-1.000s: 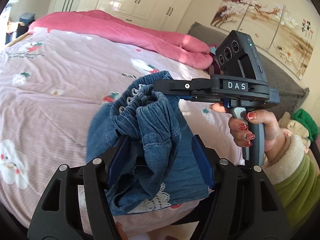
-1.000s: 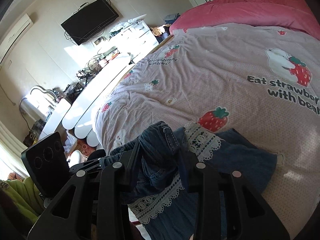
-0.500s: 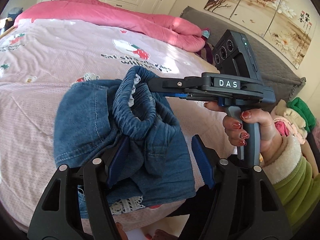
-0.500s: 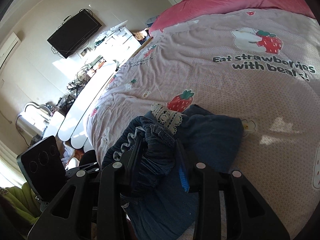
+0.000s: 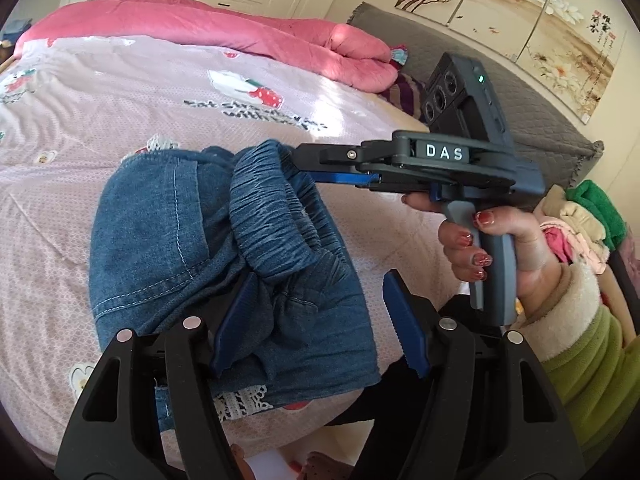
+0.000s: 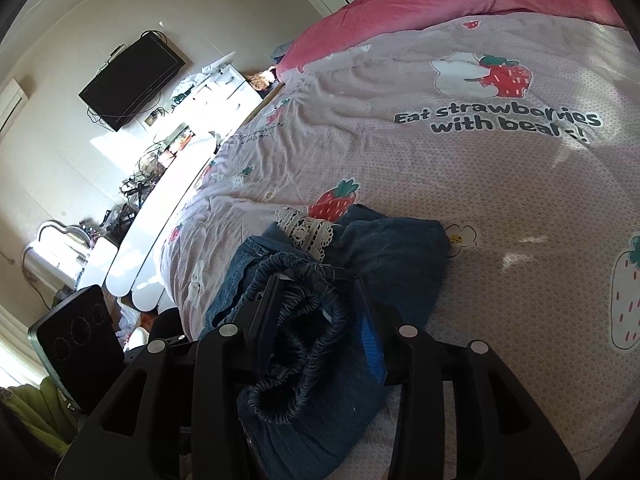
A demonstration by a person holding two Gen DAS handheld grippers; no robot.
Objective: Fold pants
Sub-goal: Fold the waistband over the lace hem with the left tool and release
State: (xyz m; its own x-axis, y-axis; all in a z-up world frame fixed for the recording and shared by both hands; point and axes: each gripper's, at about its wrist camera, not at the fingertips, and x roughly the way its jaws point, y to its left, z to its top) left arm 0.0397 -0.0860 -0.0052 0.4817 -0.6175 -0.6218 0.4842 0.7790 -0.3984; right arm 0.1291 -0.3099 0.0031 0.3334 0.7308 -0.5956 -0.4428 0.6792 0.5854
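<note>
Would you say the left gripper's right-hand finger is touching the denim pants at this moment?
Apart. The left wrist view shows bedsheet between that finger and the pants; the left gripper is open.

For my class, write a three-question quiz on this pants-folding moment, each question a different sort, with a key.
1. True or false: the denim pants lie on a bare wooden table.
2. Which part of the pants sits between the right gripper fingers? A) lace hem B) elastic waistband C) pocket
3. Fill in: the left gripper fingers stand ____.

Key: 1 false, they lie on the strawberry-print bedspread; 2 B; 3 open.
</note>
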